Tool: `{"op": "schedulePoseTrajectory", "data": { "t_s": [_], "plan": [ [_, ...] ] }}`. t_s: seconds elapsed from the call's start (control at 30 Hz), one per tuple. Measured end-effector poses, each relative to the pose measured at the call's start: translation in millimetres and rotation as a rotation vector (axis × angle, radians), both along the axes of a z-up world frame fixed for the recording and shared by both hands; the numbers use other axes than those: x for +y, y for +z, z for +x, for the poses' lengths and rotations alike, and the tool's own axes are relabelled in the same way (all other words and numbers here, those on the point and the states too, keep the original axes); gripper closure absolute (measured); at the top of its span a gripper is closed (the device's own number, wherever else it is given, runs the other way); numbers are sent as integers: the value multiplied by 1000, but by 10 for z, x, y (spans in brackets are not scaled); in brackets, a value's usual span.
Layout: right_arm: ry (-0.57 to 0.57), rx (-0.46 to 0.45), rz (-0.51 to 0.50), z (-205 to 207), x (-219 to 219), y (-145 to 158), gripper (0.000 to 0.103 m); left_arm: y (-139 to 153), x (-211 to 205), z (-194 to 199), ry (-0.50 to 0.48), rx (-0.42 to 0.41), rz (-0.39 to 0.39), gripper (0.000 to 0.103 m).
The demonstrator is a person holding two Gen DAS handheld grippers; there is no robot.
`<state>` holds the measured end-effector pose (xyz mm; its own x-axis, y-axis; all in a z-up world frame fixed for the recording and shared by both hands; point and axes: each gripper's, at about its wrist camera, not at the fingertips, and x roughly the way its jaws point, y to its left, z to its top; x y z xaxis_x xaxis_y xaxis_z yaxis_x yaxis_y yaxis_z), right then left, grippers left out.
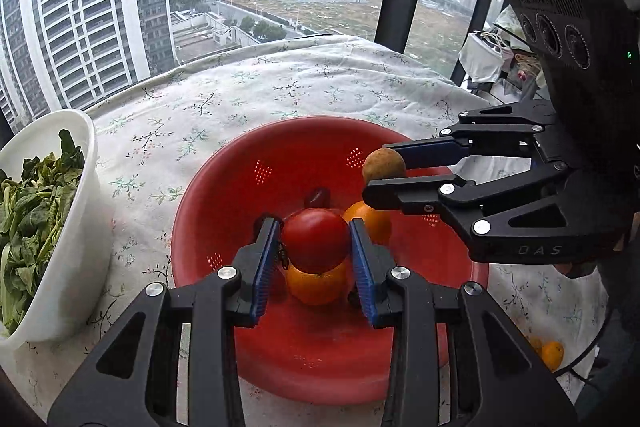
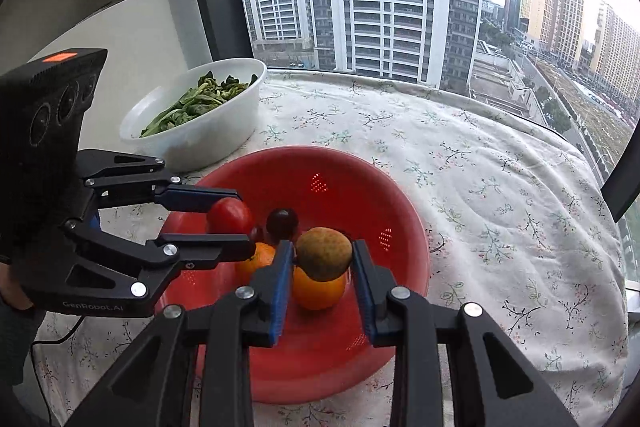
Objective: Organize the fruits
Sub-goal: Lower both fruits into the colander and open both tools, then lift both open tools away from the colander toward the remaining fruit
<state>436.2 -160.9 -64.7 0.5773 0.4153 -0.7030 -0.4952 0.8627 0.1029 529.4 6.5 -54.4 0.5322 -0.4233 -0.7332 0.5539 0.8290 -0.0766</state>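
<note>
Left tool [image 1: 316, 241] pinches the red tomato [image 1: 316, 241] above the red colander [image 1: 224, 187] | right tool [image 2: 324, 255] pinches the brown fruit [image 2: 324, 254], further back and right | both directly above the oranges [image 2: 318, 291], so I judge straight down suits.

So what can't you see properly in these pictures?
- Left wrist view: the lower orange is partly behind the tomato held in the left hand-held gripper.
- Right wrist view: an orange is partly hidden under the brown fruit in the right hand-held gripper.
- Left wrist view: the white bowl of greens is cut off by the left edge.
- The dark fruit is too small to name.
</note>
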Motion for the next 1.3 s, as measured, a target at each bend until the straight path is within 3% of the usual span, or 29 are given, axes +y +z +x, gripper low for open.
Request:
{"op": "schedulePoseTrajectory", "data": {
  "t_s": [0.17,0.53,0.63,0.97,1.1,1.23,1.3],
  "plan": [
    [4,22,-37,229,121,-170,71,-113,-18,71,15,-5,22,69],
    [19,21,-97,329,266,-299,71,-250,-41,-36,10,1,46,66],
    [20,12,-121,326,300,-307,71,-231,-46,-81,-1,2,32,56],
    [-5,2,-130,308,226,-328,71,-224,-73,-181,-1,-10,53,47],
    [-9,-15,-134,282,216,-323,65,-196,-60,-253,13,-31,74,37],
    [-18,-33,-135,234,199,-289,53,-145,-33,-397,28,-56,91,23],
    [-24,-44,-138,176,172,-249,52,-102,-28,-520,24,-77,90,17]
  ]
}}
